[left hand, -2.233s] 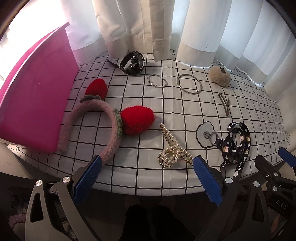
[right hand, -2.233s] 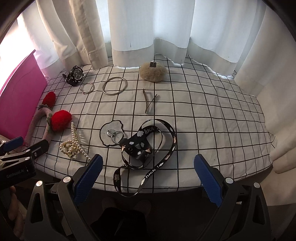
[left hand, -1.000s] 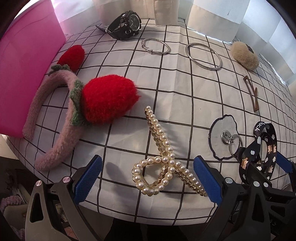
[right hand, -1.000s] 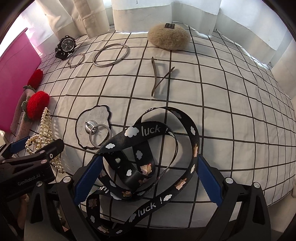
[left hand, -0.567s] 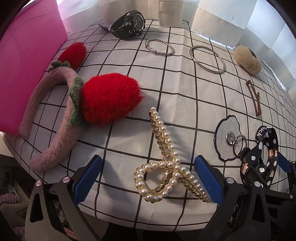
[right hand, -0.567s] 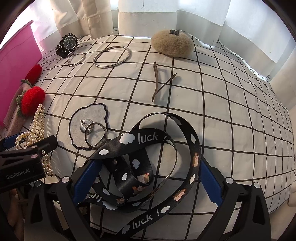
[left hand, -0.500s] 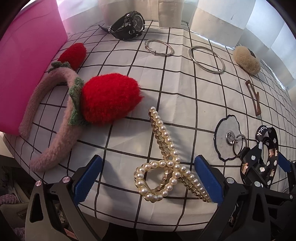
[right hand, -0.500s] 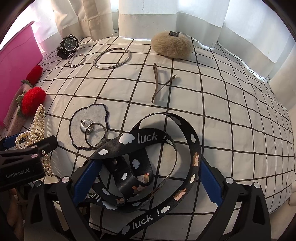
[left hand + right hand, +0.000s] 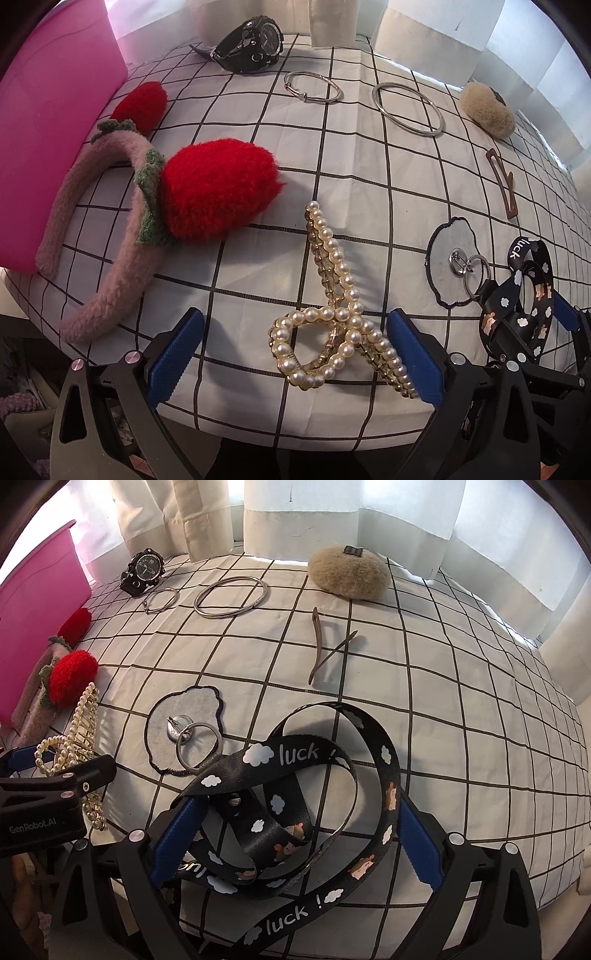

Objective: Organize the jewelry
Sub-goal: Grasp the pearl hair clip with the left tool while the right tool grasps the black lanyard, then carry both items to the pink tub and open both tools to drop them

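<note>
Pearl clip (image 9: 334,321) lies between the spread left gripper (image 9: 295,354) jaws; lanyard (image 9: 295,805) between the spread right gripper (image 9: 291,834) jaws. Two bangles (image 9: 408,109), one watch (image 9: 251,44).

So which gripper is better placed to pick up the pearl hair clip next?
The left gripper: its open jaws already sit on both sides of the pearl hair clip. The right gripper is also open, but it frames the black lanyard instead.
</note>
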{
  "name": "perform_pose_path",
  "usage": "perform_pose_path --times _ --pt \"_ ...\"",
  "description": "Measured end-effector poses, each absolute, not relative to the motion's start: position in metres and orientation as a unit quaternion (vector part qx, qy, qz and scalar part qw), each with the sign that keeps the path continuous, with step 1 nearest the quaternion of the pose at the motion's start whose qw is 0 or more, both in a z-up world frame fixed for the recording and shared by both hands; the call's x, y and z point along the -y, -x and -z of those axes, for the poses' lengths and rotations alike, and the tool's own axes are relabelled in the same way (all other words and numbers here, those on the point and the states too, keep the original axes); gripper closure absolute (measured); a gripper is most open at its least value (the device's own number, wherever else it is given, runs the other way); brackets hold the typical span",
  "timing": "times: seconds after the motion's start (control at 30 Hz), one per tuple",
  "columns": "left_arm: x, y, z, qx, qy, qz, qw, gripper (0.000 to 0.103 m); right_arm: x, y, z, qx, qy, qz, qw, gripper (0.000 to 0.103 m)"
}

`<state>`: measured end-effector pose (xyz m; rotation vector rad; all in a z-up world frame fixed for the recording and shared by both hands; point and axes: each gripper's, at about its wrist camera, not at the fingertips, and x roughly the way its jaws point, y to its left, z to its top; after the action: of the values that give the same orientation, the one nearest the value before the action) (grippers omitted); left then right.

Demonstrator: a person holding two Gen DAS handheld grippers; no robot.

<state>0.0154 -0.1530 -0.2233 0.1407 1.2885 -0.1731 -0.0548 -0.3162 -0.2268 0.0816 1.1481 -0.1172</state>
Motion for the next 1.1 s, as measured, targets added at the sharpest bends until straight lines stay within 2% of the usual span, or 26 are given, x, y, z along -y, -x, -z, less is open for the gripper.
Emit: perform_pose_path --times 0.07,0.17,0.3,0.33,0.37,0.4,0.43,0.47,0.53,0.63,1.1 --pt "0.152 -0.014 0.222 -0.598 -0.066 0.081 0.795 0.010 0.316 0.056 0.227 -0.543 -0.039 0.054 0.837 0.011" --pt "0.153 -0.009 0.218 -0.593 -0.069 0.085 0.798 0.023 0.312 0.058 0.224 -0.541 -0.036 0.049 0.839 0.021" --pt "0.159 -0.004 0.212 -0.585 -0.079 0.098 0.801 0.047 0.307 0.059 0.218 -0.537 -0.031 0.046 0.842 0.047" --pt "0.159 -0.004 0.212 -0.584 -0.080 0.100 0.801 0.050 0.307 0.059 0.217 -0.536 -0.031 0.045 0.843 0.056" --pt "0.159 -0.004 0.212 -0.584 -0.080 0.101 0.801 0.050 0.307 0.059 0.216 -0.535 -0.030 0.046 0.843 0.060" --pt "0.159 -0.003 0.211 -0.584 -0.079 0.102 0.802 0.051 0.307 0.059 0.215 -0.535 -0.029 0.047 0.843 0.072" --pt "0.158 -0.003 0.211 -0.583 -0.077 0.102 0.802 0.053 0.308 0.060 0.215 -0.534 -0.030 0.047 0.844 0.079" --pt "0.157 -0.003 0.210 -0.583 -0.075 0.102 0.803 0.054 0.308 0.061 0.215 -0.533 -0.034 0.047 0.844 0.080" --pt "0.156 -0.002 0.209 -0.580 -0.074 0.102 0.805 0.058 0.310 0.062 0.214 -0.530 -0.037 0.047 0.846 0.091" --pt "0.156 0.000 0.204 -0.572 -0.078 0.106 0.810 0.062 0.310 0.064 0.214 -0.528 -0.044 0.043 0.847 0.094" --pt "0.145 0.006 0.186 -0.562 -0.058 0.126 0.815 0.062 0.308 0.074 0.187 -0.492 -0.054 0.036 0.868 0.097"
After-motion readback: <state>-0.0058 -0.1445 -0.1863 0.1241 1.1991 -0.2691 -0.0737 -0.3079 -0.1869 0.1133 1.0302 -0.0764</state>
